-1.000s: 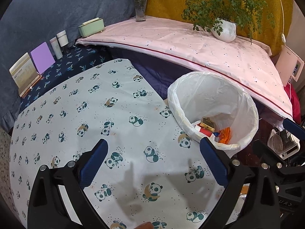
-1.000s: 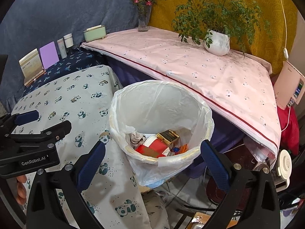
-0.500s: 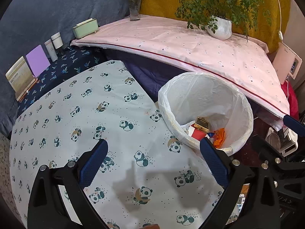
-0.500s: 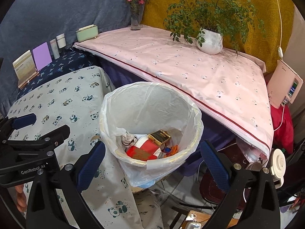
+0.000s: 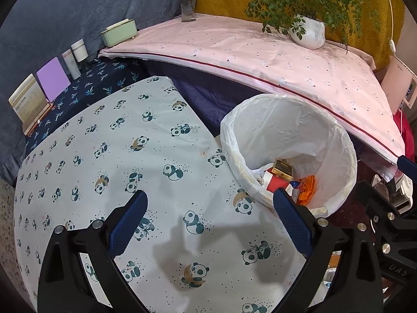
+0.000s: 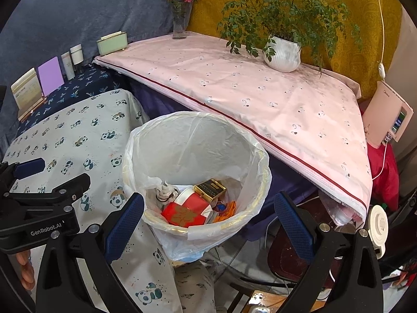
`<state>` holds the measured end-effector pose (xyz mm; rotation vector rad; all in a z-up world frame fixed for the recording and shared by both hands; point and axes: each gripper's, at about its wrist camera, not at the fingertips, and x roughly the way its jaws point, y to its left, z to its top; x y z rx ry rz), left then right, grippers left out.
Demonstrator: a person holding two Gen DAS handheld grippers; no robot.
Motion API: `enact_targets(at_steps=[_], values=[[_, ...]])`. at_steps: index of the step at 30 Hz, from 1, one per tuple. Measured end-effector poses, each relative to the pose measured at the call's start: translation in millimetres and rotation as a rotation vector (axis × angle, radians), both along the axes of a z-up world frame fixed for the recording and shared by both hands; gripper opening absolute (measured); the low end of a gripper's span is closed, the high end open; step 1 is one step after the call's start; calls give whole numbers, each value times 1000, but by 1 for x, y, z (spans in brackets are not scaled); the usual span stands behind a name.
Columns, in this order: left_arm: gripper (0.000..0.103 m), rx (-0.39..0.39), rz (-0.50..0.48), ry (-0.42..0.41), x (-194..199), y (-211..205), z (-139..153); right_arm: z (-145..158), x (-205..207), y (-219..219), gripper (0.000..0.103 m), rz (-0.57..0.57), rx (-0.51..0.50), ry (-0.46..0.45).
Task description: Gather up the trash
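A bin lined with a white plastic bag (image 6: 198,135) (image 5: 292,120) stands beside the panda-print table (image 5: 117,161). Inside lie a red packet (image 6: 186,212), a gold box (image 6: 209,187) (image 5: 282,168), a crumpled tissue (image 6: 164,190) and orange scraps (image 5: 307,186). My right gripper (image 6: 208,224) hovers open above the bin's near rim, nothing between its blue pads. My left gripper (image 5: 208,221) is open over the tablecloth, left of the bin, holding nothing. In the right wrist view the left gripper's black body (image 6: 39,208) shows at the left edge.
A pink-clothed table (image 6: 260,99) behind the bin carries a potted plant (image 6: 282,54), a flower vase (image 6: 179,26) and a green box (image 6: 112,42). Books and bottles (image 5: 54,75) line a dark cloth at the left. A pink device (image 6: 388,114), cables and a white round object (image 6: 379,224) sit at right.
Both cameras have shifted slightly, so the bin sits a little differently in each view. Both grippers stay open and hold nothing.
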<state>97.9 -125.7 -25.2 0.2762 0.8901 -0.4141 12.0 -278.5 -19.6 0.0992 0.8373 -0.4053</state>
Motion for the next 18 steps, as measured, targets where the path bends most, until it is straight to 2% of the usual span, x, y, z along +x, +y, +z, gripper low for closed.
enact_targets(at_steps=[18], values=[[93, 8, 0, 5, -1, 1, 0, -5, 1, 1, 96, -3, 3, 13]])
